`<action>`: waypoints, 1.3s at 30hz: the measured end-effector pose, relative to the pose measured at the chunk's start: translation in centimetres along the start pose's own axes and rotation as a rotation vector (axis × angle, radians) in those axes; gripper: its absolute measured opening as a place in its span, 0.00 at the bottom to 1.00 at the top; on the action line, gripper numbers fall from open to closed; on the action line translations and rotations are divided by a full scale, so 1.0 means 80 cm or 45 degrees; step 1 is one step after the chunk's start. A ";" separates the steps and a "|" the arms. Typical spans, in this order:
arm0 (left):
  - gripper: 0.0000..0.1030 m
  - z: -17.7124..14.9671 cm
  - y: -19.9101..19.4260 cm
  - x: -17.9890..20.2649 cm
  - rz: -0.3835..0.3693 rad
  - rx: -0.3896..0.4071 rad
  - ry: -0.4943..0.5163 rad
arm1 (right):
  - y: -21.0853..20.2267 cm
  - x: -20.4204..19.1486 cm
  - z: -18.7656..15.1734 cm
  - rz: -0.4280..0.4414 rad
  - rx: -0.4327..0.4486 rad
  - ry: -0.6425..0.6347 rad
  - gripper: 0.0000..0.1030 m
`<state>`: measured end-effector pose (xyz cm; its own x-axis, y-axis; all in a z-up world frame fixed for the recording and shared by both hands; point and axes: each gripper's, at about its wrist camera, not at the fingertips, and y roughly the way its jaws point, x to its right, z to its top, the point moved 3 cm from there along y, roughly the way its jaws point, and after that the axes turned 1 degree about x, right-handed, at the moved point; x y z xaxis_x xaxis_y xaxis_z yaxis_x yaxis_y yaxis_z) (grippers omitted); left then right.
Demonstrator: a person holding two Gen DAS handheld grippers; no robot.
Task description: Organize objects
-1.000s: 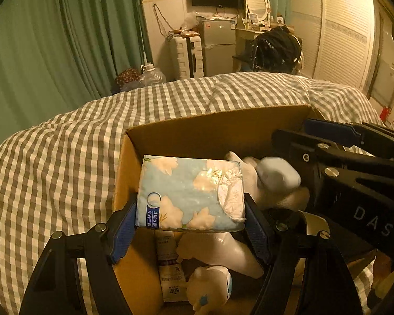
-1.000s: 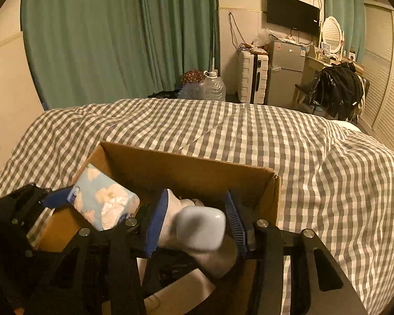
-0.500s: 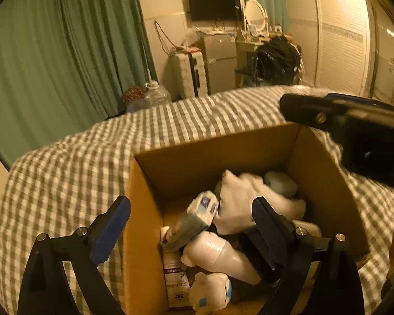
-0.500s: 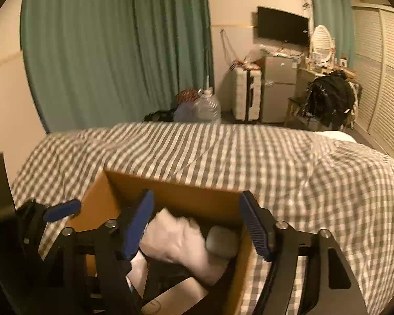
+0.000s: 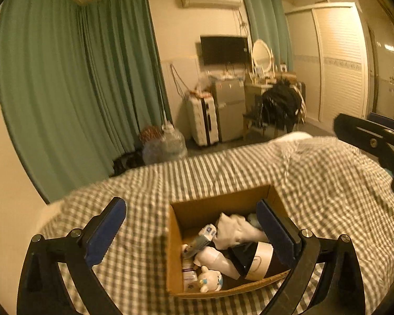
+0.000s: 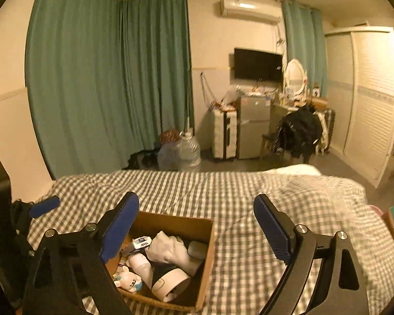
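A brown cardboard box sits on the checked bed cover. It holds a tissue pack, a white cloth, a pale case, white bottles, a black and white tube and a small plush toy. My left gripper is open and empty, raised above the box. My right gripper is open and empty, above the box's right side.
The checked bed cover spreads all around the box. Beyond the bed are green curtains, a water jug, a suitcase, a small fridge and a chair with dark clothes.
My left gripper let go of the tissue pack and my right let go of the pale case, both into the box. Both grippers opened and rose up and back from the box.
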<state>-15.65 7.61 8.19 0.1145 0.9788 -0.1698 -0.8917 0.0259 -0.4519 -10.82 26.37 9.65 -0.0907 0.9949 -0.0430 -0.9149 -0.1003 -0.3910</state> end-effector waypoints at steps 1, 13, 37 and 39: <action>1.00 0.004 -0.008 -0.001 0.009 0.017 -0.002 | -0.018 0.001 0.005 -0.001 0.024 0.002 0.88; 1.00 0.001 -0.122 -0.026 0.064 0.303 -0.095 | -0.133 -0.011 0.000 -0.069 0.252 -0.029 0.98; 1.00 -0.145 -0.041 -0.050 0.153 0.073 -0.234 | -0.043 -0.022 -0.164 -0.122 0.083 -0.118 0.98; 1.00 -0.144 -0.043 -0.049 0.155 0.075 -0.243 | -0.043 -0.021 -0.165 -0.125 0.082 -0.120 0.98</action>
<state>-8.03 1.37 0.32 -0.0756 0.9960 -0.0487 -0.9185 -0.0885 -0.3853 -2.31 24.96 -1.03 -0.0331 0.9962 0.0801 -0.9443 -0.0049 -0.3292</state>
